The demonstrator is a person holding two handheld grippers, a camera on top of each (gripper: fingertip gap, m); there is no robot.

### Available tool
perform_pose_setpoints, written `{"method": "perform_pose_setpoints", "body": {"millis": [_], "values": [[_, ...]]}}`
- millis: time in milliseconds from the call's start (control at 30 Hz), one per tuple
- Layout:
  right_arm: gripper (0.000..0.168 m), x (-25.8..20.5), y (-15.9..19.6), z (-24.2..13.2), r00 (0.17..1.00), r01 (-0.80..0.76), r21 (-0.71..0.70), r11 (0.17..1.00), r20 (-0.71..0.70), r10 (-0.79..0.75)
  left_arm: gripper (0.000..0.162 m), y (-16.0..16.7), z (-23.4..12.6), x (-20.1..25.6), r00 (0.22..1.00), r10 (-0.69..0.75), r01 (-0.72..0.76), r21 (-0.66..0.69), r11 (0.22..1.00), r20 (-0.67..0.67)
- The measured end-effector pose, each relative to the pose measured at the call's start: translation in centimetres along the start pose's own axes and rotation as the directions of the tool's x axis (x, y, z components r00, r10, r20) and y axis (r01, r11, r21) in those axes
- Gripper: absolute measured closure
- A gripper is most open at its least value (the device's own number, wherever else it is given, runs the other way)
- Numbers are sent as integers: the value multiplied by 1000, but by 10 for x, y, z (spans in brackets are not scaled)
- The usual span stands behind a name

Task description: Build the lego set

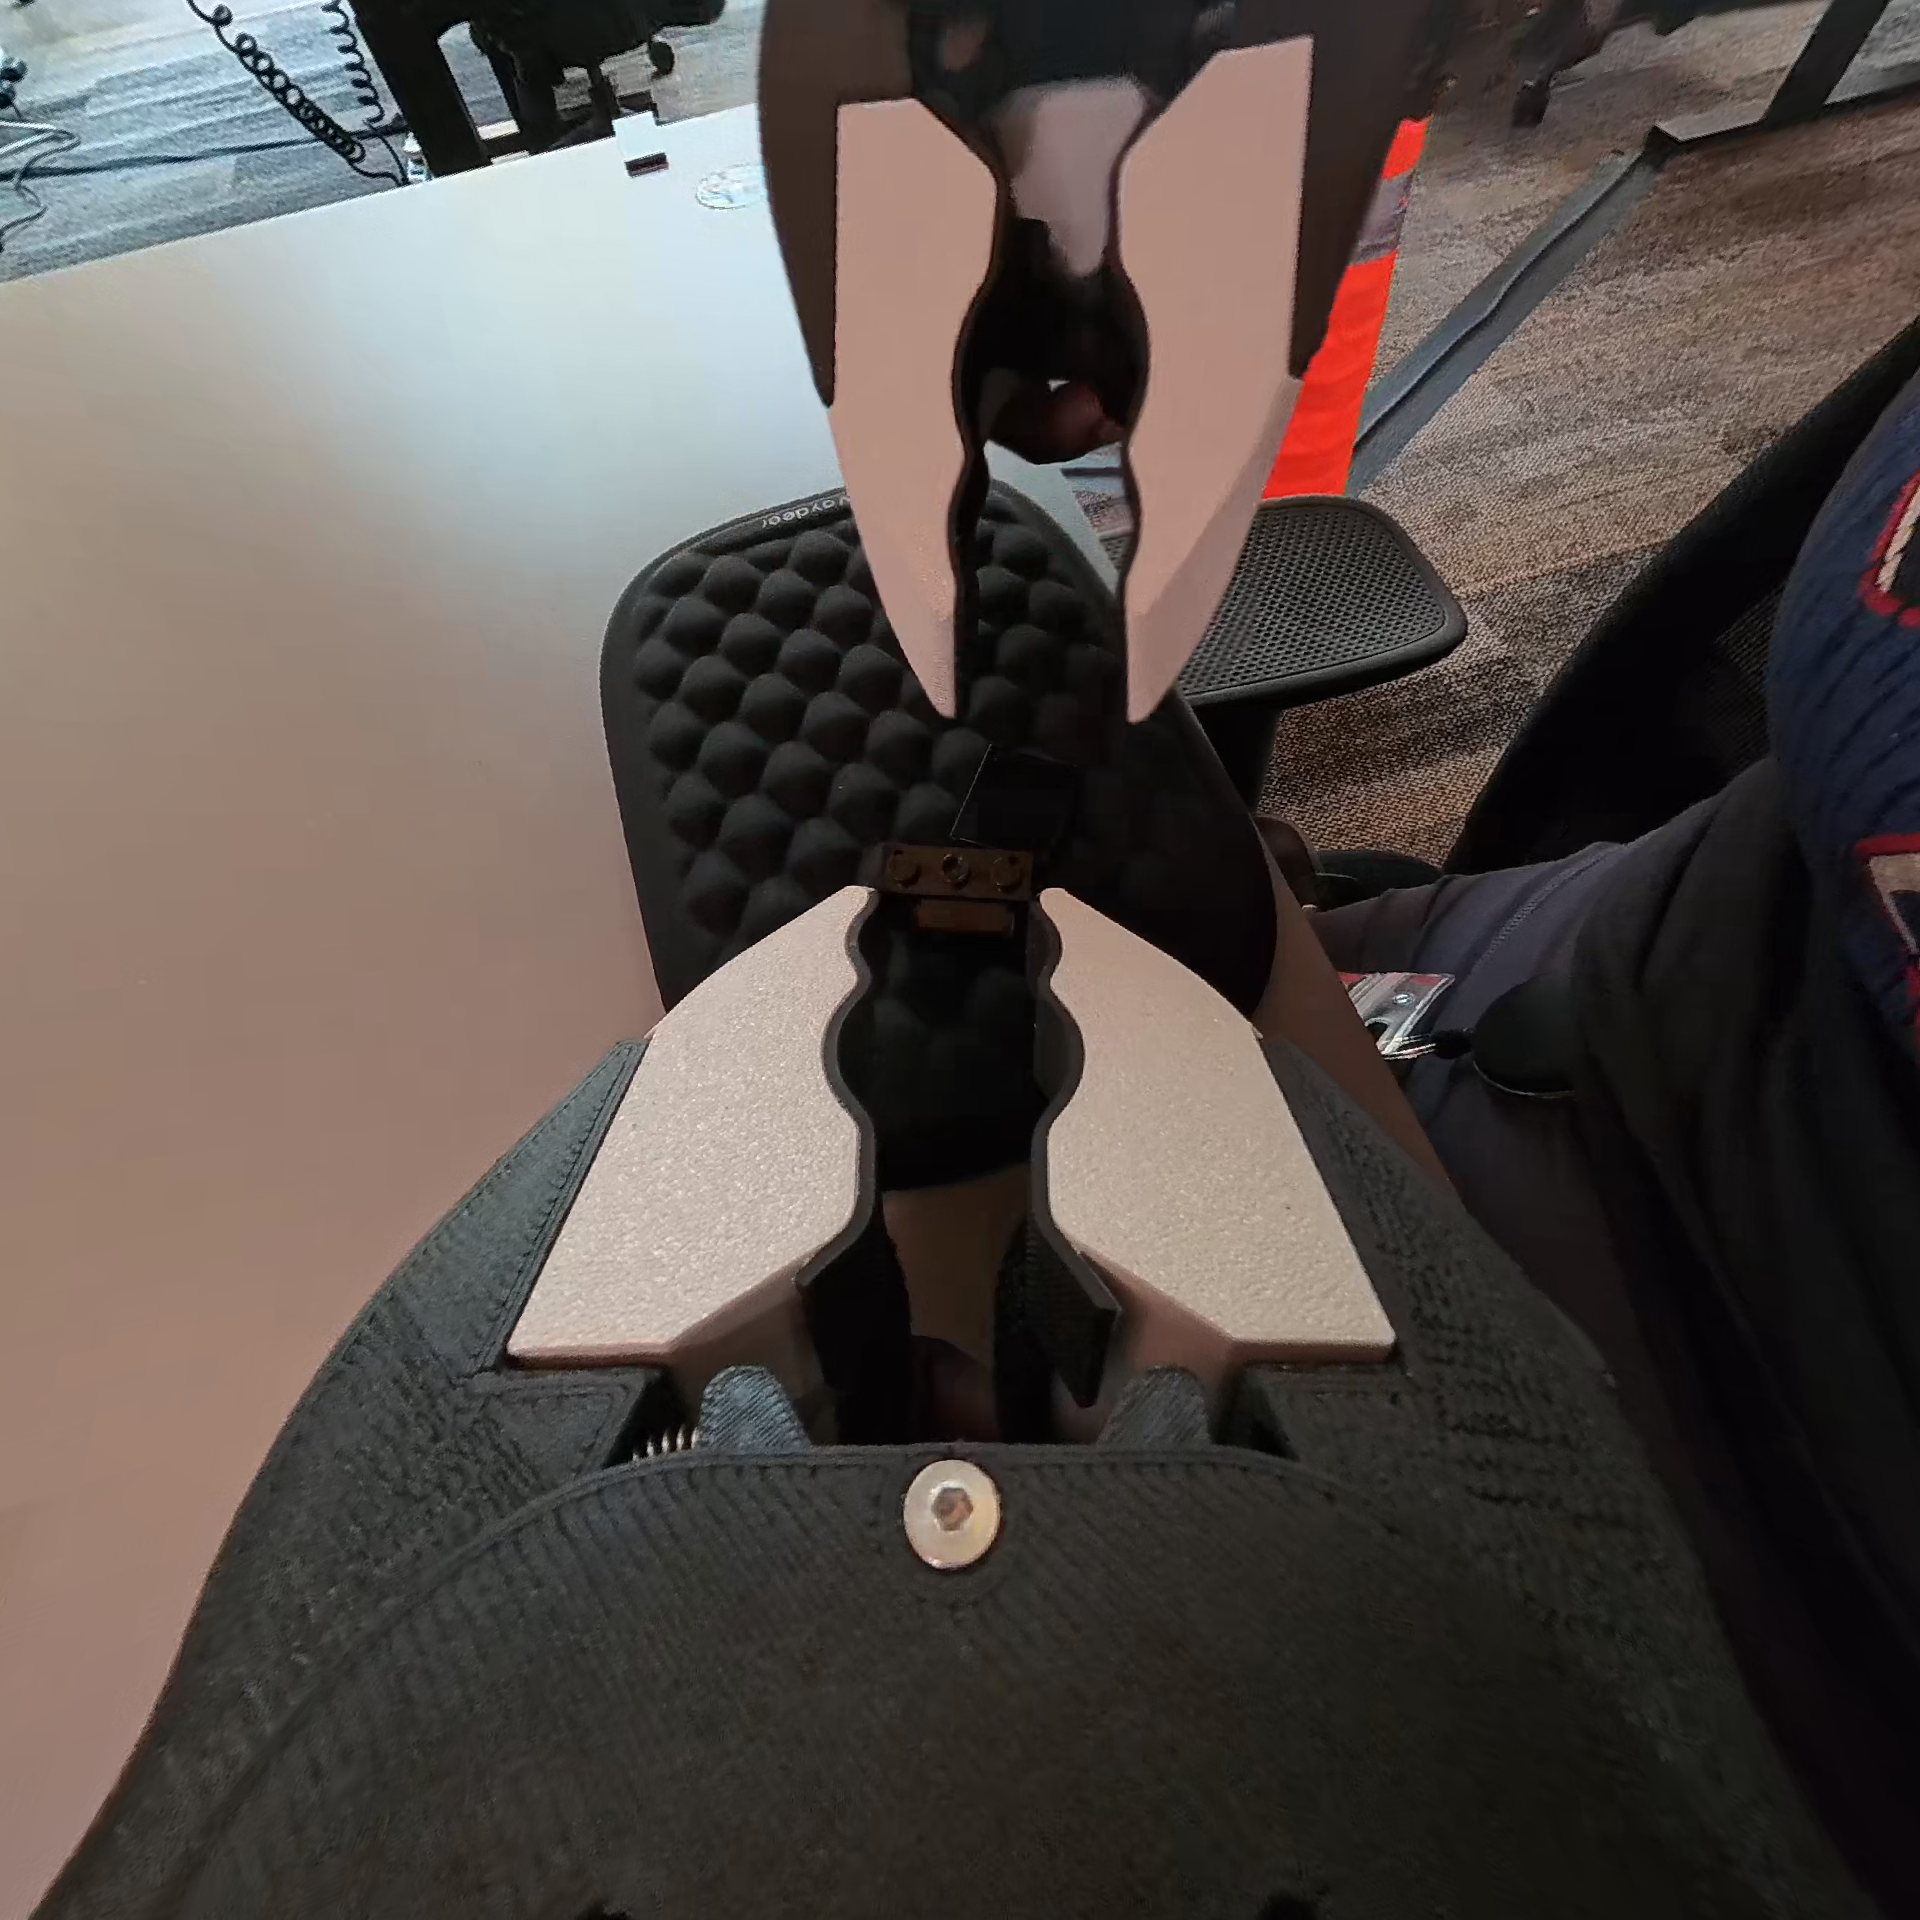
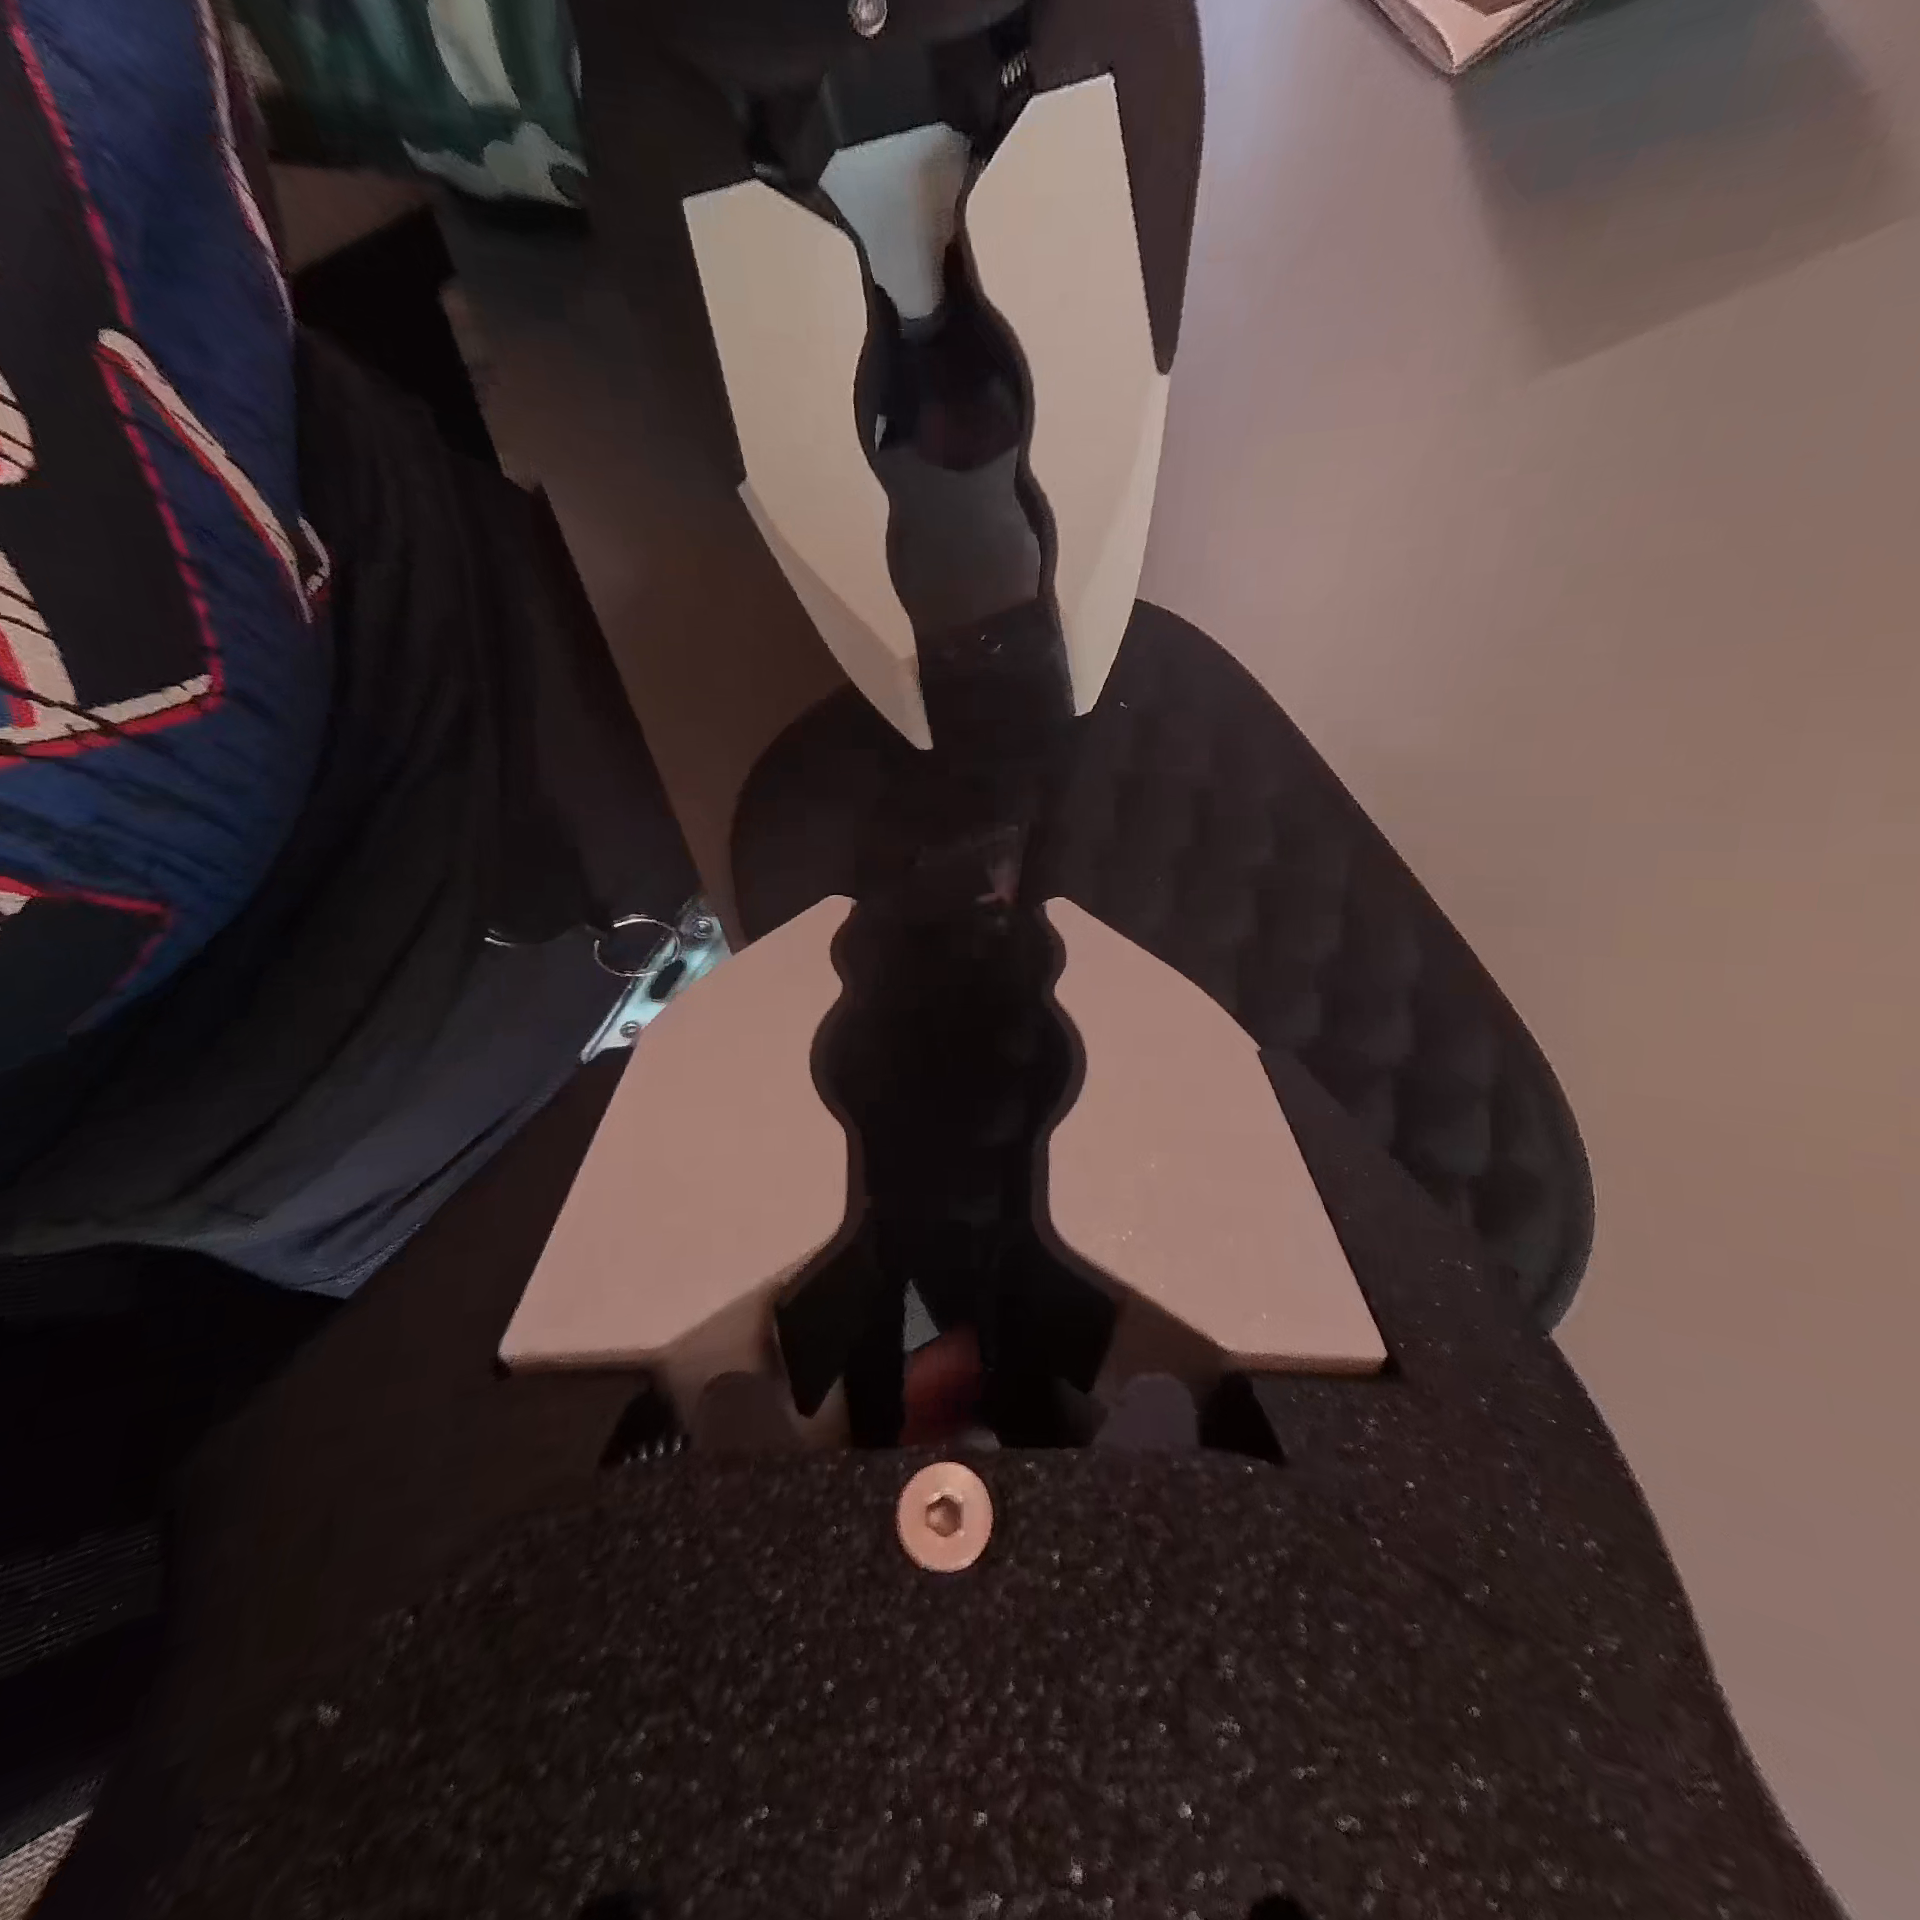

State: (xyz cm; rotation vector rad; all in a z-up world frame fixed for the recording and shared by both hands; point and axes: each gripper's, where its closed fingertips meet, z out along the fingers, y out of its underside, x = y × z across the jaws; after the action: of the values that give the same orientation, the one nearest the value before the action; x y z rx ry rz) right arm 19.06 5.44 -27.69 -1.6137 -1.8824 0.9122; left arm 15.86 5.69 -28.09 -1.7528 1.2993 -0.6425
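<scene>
Left gripper (image 1: pixel 954 891) nearly closed, pinching black lego plate (image 1: pixel 954 869) at its tips, frame centre. Right gripper (image 1: pixel 1042 717) pointing down from top of frame, part open, small black piece (image 1: pixel 1013 795) just below its tips; grip unclear. Both above black dimpled cushion (image 1: pixel 769 717) on white table (image 1: pixel 312 623).

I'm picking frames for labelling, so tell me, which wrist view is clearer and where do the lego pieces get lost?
Left wrist view: sharp and evenly lit, the studded black lego piece at the left gripper tips reads clearly. Right wrist view: dim, soft and grainy; black pieces at the right gripper merge with the dark cushion.
</scene>
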Motion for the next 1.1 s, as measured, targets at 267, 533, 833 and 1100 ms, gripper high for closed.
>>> {"method": "perform_pose_setpoints", "body": {"millis": [267, 533, 833, 1100], "values": [[136, 2, 5, 11, 993, 7, -34, 999, -120, -11, 136, 1, 0, 0, 1000, 4, -4, -6, 1000, 26], [145, 6, 3, 11, 992, -8, -11, 1000, -122, 6, 155, 11, -2, -3, 997, 23, -19, -58, 998, 73], [139, 12, 4, 6, 992, 3, -43, 999, -128, -8, 139, 12, -5, -10, 994, -44, 51, -66, 997, 96], [140, 5, 0, 5, 995, 62, -44, 997, -75, -65, 113, 16, -9, -28, 969, -126, 152, -111, 982, 215]]}}
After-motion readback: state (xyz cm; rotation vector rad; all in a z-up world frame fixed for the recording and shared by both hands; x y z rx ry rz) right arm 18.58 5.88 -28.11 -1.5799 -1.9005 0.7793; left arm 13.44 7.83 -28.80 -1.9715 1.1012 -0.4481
